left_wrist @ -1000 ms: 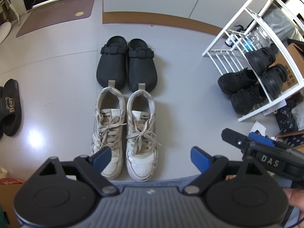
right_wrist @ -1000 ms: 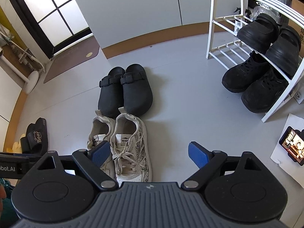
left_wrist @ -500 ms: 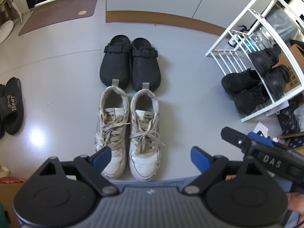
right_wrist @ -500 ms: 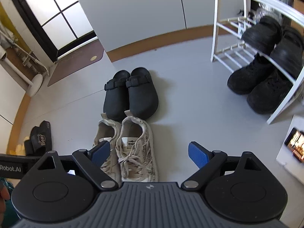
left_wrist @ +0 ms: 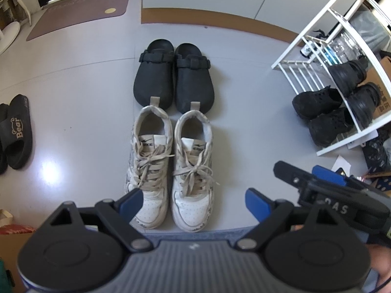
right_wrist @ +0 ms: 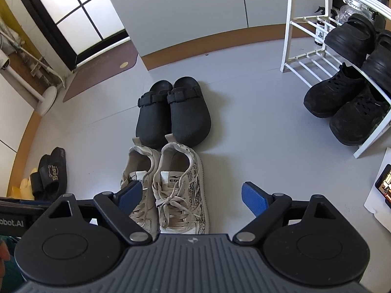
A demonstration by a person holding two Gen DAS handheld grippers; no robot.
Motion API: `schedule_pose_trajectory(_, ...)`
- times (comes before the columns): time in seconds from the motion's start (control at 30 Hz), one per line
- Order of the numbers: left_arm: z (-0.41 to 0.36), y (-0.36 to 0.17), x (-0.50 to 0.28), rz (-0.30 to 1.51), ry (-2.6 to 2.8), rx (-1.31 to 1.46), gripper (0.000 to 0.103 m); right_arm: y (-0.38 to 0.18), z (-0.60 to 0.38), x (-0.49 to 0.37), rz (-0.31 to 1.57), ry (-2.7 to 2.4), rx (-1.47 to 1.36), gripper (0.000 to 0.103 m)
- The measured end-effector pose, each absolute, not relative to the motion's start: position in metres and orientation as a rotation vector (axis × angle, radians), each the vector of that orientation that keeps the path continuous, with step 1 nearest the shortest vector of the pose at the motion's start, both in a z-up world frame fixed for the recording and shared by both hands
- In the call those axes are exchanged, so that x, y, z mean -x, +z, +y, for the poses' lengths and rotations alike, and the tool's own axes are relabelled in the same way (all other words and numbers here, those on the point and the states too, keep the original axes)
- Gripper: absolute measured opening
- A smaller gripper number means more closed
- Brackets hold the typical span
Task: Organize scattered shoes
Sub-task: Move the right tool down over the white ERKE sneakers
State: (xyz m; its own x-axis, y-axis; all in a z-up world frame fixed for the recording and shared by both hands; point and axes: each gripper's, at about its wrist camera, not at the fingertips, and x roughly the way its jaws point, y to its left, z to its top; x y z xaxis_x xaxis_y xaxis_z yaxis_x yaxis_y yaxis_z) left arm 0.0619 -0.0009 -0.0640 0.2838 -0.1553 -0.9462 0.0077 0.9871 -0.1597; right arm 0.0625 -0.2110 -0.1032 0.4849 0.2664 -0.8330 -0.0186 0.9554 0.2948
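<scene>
A pale grey entryway floor (left_wrist: 73,78), glossy enough to hold a patch of glare, runs back to a white wall with a tan skirting. Nearest the cameras, the left gripper (left_wrist: 195,200) and the right gripper (right_wrist: 191,195) both hang above the floor with their blue pads spread wide and nothing between them. Just beyond their tips lies a pair of white sneakers (left_wrist: 171,166), side by side, toes toward the viewer and beige laces tied, the uppers scuffed and printed with a grey pattern along the flanks. Directly behind, heel tabs nearly touching their toes, sits a pair of black clogs (left_wrist: 173,78), strapped, matte, also set parallel. Both pairs already lie squared in one column, an arrangement that would suit tidied shoes as well as shoes waiting to go to the rack. Well off to the left, black slides (left_wrist: 14,131) marked "Bear" rest apart from the rest, while at far right a white wire shoe rack (left_wrist: 325,56) carries black sneakers (left_wrist: 322,112) below and black chunky shoes (left_wrist: 354,83) above; a brown doormat (left_wrist: 78,9) lies by the door. Any lift is best made, judging by the soft collars and loose laces, by closing on the firm heel counter or sidewall rather than the tongue, keeping each shoe level and setting it down flush with its partner.
</scene>
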Motion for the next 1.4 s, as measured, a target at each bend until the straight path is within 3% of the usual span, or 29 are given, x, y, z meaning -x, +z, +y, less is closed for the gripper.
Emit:
schedule_pose_trajectory(0.9, 0.012, -0.069, -0.061, 1.291, -0.072, 0.141, 0.092, -0.136, -0.192, -0.074, 1.093, 0.258, -0.236, 0.084)
schedule_pose_trajectory(1.17, 0.019, -0.066, -0.063, 1.263, -0.032, 0.113, 0.091, -0.151, -0.18, -0.072, 1.067, 0.28, -0.268, 0.074)
schedule_pose_trajectory(1.4, 0.031, -0.072, -0.067, 1.26, 0.015, 0.125, 0.084, -0.167, -0.17, -0.072, 1.032, 0.284, -0.294, 0.066)
